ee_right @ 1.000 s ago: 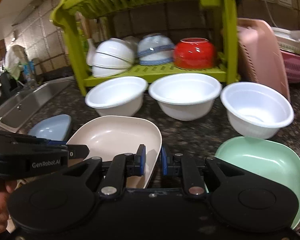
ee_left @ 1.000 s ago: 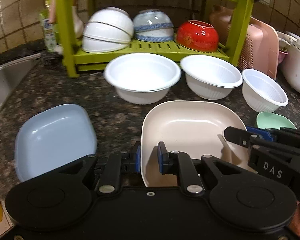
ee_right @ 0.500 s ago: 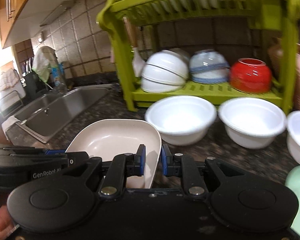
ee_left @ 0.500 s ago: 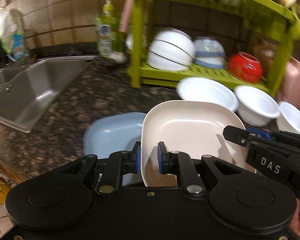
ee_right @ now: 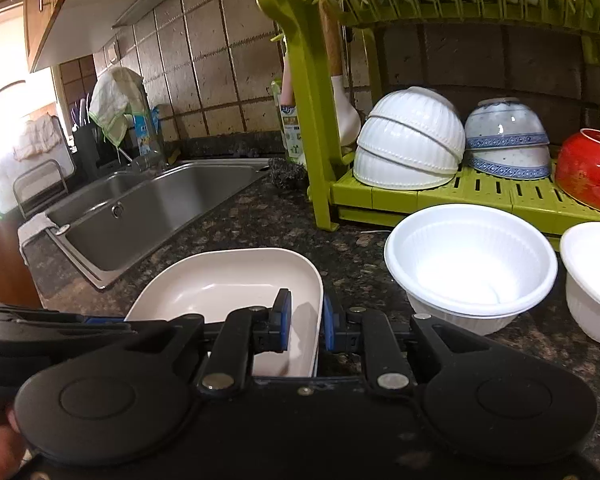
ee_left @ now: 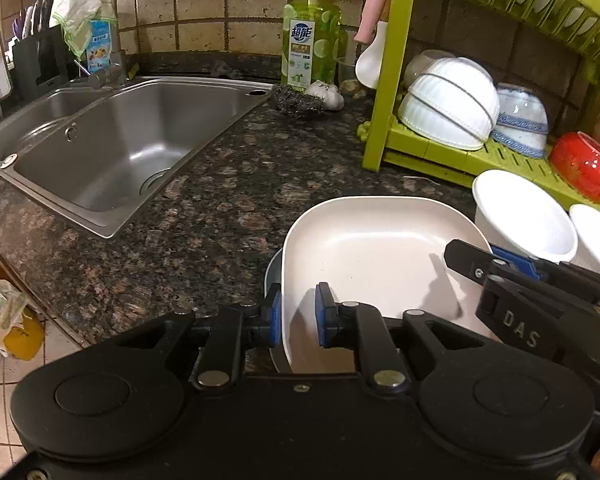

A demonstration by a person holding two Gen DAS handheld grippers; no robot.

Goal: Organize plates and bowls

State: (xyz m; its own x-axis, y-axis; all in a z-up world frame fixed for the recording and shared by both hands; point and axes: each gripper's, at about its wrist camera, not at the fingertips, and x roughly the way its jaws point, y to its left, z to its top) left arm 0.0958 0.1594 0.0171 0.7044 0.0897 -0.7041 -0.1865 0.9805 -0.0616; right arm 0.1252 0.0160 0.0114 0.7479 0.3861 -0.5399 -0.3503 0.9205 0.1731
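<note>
A cream square plate point(ee_left: 372, 256) is held between both grippers, low over the dark stone counter. My left gripper point(ee_left: 299, 314) is shut on its left rim, and my right gripper point(ee_right: 305, 318) is shut on its right rim point(ee_right: 318, 300). Only a thin edge of a pale blue plate point(ee_left: 269, 280) shows, directly under the cream plate's left side. I cannot tell whether the two plates touch. Two empty white bowls point(ee_right: 472, 260) point(ee_right: 592, 280) stand on the counter to the right.
A green dish rack point(ee_right: 312, 120) stands at the back right, with upturned white point(ee_right: 412, 140), blue-patterned point(ee_right: 508, 140) and red point(ee_right: 588, 168) bowls on its lower shelf. A steel sink point(ee_left: 112, 148) lies to the left. A soap bottle point(ee_left: 310, 40) and a scourer point(ee_left: 296, 100) stand behind it.
Both grippers have carried the cream plate to the left, from beside the blue plate to over it. The green plate and the third white bowl have left the views.
</note>
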